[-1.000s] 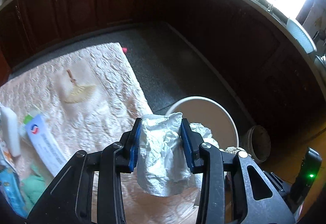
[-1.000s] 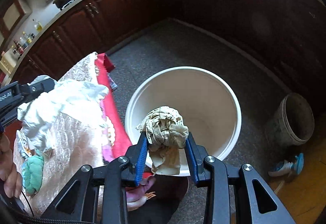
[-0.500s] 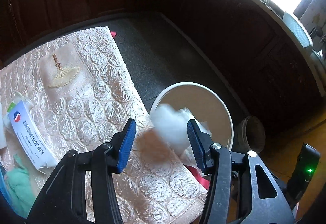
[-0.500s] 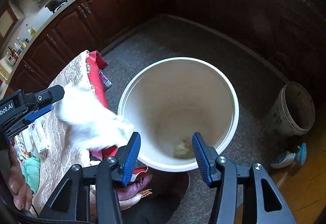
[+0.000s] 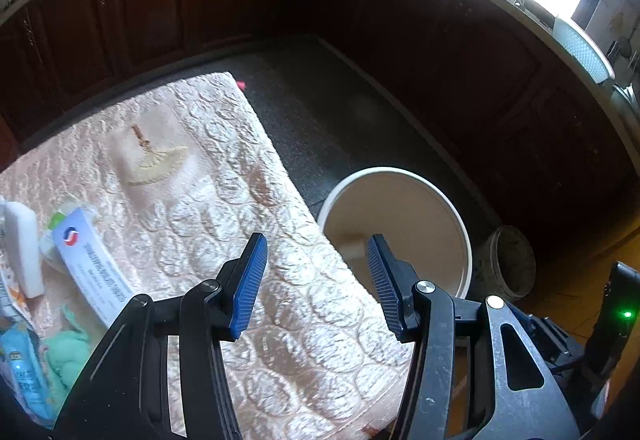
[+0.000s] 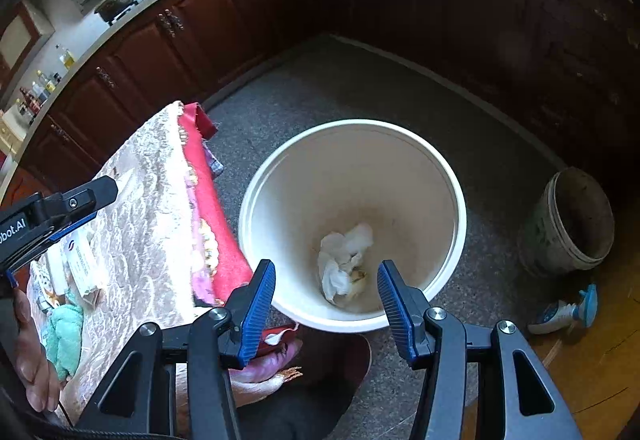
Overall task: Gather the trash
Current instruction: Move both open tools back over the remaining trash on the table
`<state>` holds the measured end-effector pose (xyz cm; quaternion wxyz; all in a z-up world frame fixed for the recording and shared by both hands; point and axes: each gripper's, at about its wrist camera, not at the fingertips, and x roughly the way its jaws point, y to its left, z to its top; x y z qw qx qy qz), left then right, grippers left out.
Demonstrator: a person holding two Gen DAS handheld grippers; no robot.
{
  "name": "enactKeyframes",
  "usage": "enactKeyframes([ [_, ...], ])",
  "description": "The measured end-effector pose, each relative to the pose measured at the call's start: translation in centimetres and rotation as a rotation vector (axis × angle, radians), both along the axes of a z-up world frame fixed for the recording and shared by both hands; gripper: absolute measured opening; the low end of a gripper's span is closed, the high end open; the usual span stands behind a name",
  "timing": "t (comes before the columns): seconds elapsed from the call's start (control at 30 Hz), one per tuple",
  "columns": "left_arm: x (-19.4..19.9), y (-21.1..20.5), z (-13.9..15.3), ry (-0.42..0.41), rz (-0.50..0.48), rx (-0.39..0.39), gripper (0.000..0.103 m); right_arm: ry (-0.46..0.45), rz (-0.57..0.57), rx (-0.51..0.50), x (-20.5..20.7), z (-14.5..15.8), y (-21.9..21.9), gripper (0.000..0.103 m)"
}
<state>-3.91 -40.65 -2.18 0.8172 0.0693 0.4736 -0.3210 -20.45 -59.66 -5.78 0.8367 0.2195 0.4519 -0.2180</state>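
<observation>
A white bucket (image 6: pixel 352 124) stands on the floor beside the table. At its bottom lie a crumpled white paper (image 6: pixel 344 252) and a brownish paper wad (image 6: pixel 358 278). My right gripper (image 6: pixel 326 266) hovers over the bucket's near rim, open with nothing between its blue pads. My left gripper (image 5: pixel 316 240) is open and empty too, above the table's corner next to the bucket (image 5: pixel 460 224). The right wrist view shows the left gripper (image 6: pixel 100 196) from the side at the left edge, over the tablecloth.
On the quilted pink tablecloth (image 5: pixel 200 168) lie a white box with a logo (image 5: pixel 92 264), a white bottle (image 5: pixel 20 244), a green cloth (image 5: pixel 68 352) and a blue packet (image 5: pixel 20 360). A small dirty bucket (image 6: pixel 572 224) and a spray bottle (image 6: pixel 568 312) sit on the floor. Dark cabinets ring the room.
Both grippers opened. The white paper left the left gripper and the brownish wad left the right one; both now lie at the bottom of the bucket.
</observation>
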Motion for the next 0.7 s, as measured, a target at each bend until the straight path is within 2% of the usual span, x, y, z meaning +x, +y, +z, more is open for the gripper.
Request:
enactKeyframes([
  [0.03, 0.0, 0.5, 0.3, -0.006, 0.006, 0.0, 0.051, -0.004, 0.008, -0.006, 0.0, 0.3, 0.3, 0.052],
  [0.1, -0.1, 1.4, 0.6, -0.019, 0.015, 0.0, 0.051, -0.011, 0.026, -0.021, 0.2, 0.9, 1.0, 0.058],
  [0.13, 0.0, 1.9, 0.9, -0.029, 0.02, 0.002, 0.051, -0.015, 0.033, -0.028, 0.2, 1.2, 1.4, 0.065],
  [0.17, 0.0, 2.5, 1.2, -0.041, 0.024, 0.004, 0.051, -0.023, 0.039, -0.036, 0.3, 1.5, 1.8, 0.066],
  [0.5, 0.1, 8.1, 2.7, -0.072, 0.065, -0.004, 0.051, -0.059, 0.102, -0.077, 1.4, 4.6, 5.2, 0.067],
  [0.7, 0.1, 12.2, 3.3, -0.083, 0.095, -0.003, 0.051, -0.066, 0.167, -0.086, 2.5, 5.7, 8.0, 0.072],
])
